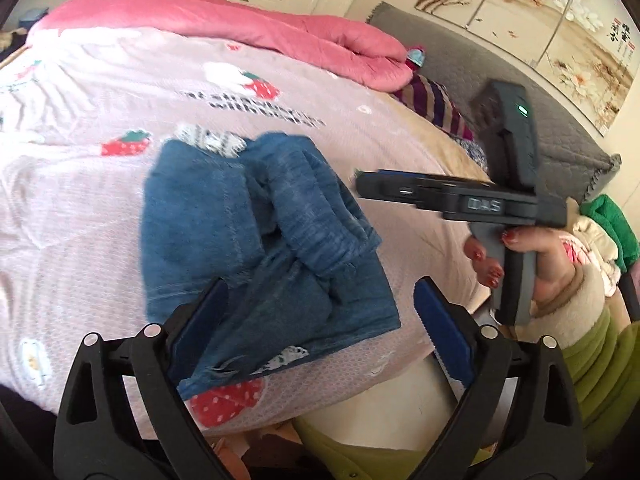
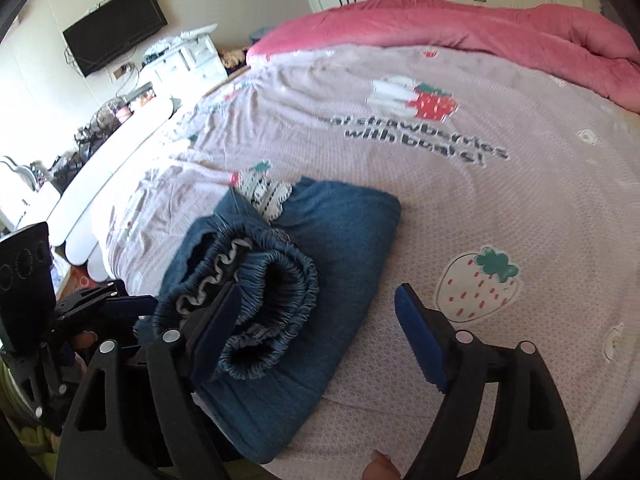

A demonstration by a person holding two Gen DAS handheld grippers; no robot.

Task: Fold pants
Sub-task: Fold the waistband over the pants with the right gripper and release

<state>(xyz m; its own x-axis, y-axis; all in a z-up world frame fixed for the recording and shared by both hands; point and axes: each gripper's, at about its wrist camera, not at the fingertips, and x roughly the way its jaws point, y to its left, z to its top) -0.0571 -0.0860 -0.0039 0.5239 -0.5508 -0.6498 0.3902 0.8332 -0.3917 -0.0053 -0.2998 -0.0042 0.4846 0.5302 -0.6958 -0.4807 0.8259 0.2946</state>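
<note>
A: From the left wrist view — the pants [image 1: 256, 236] lie bundled on the bed [image 1: 80, 200], just this side of the printed lettering [image 1: 256, 106]. The left hand-held gripper [image 1: 316, 328] stands wide open over their near edge, nothing pinched; one pad sits against the denim, the other hangs clear beyond it.

B: And the right hand-held gripper [image 1: 362, 184] comes in from the far side of the pants, gripped by a hand [image 1: 520, 252]. I can't read its jaws from here.

A: Over to the right wrist view. The right hand-held gripper [image 2: 316, 328] is spread wide too, empty, with the elastic waistband [image 2: 256, 280] lying just inside one pad.

B: My read — this fold looks lumpy. I'd take the waistband edge low, both layers together, and lay it flat toward the lettering [image 2: 416, 136] before pressing.

A: Otherwise that roll may spring back open.
</note>
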